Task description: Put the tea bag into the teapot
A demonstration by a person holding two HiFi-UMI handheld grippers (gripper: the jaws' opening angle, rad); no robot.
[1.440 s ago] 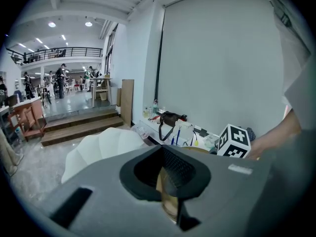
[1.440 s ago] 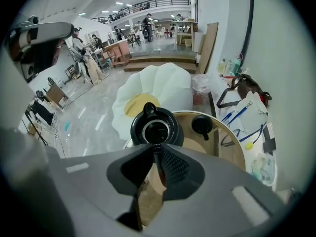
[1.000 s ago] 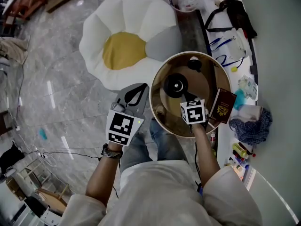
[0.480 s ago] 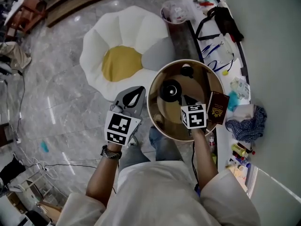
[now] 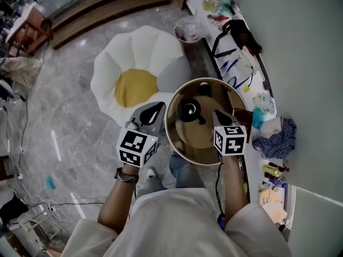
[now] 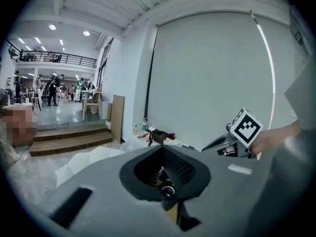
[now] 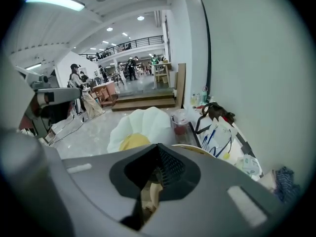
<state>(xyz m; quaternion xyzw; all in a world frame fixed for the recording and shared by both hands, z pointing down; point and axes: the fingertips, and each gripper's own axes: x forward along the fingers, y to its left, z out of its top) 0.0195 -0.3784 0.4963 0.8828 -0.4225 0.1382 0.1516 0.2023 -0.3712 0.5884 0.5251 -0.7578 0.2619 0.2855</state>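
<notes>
The left gripper (image 5: 159,107) is held just off the left rim of the table (image 5: 199,141). Its jaws are closed tip to tip and nothing is gripped. Part of the teapot (image 5: 189,110) is seen through the hollow behind the tips in the left gripper view.

The right gripper (image 5: 218,116) is held over the right half of the table, just left of a red booklet (image 5: 242,116). Its jaws are likewise closed and nothing is held. Only tan table surface is seen through its hollow.

The teapot stands on the far-left part of the table, between the two grippers. It lies right of the left gripper's tips and left of and slightly beyond the right gripper's tips. The left gripper is judged slightly nearer to it.

The tea bag cannot be made out in any view, so its direction and long axis cannot be given. It is judged that the tea bag must be located and picked up before any approach to the teapot is made.
</notes>
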